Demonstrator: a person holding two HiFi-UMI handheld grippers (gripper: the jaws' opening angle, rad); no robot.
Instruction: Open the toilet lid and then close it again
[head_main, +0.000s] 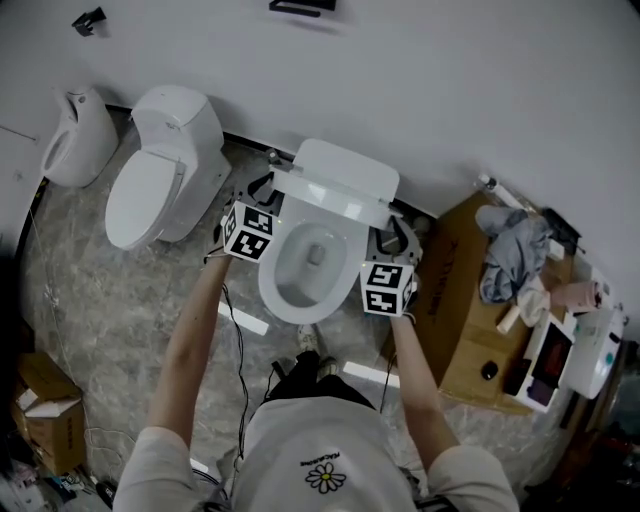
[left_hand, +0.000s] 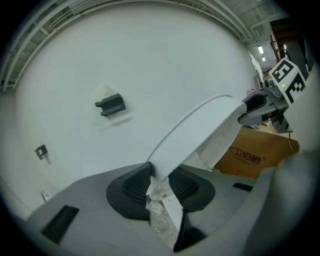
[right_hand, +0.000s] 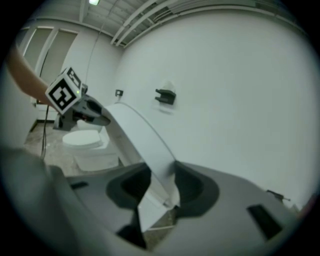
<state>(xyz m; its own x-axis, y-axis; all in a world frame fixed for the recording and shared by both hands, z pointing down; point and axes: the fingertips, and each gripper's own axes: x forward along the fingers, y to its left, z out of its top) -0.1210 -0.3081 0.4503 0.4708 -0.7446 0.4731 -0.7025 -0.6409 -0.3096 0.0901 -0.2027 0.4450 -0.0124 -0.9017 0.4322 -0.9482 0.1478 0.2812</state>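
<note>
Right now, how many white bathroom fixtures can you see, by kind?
Toilets: 2 (lid-up toilet, lid-down toilet)
Urinal: 1
Total: 3

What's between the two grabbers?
Between the left gripper and right gripper sits the toilet lid, tilted up over the open bowl, seen in the head view.
</note>
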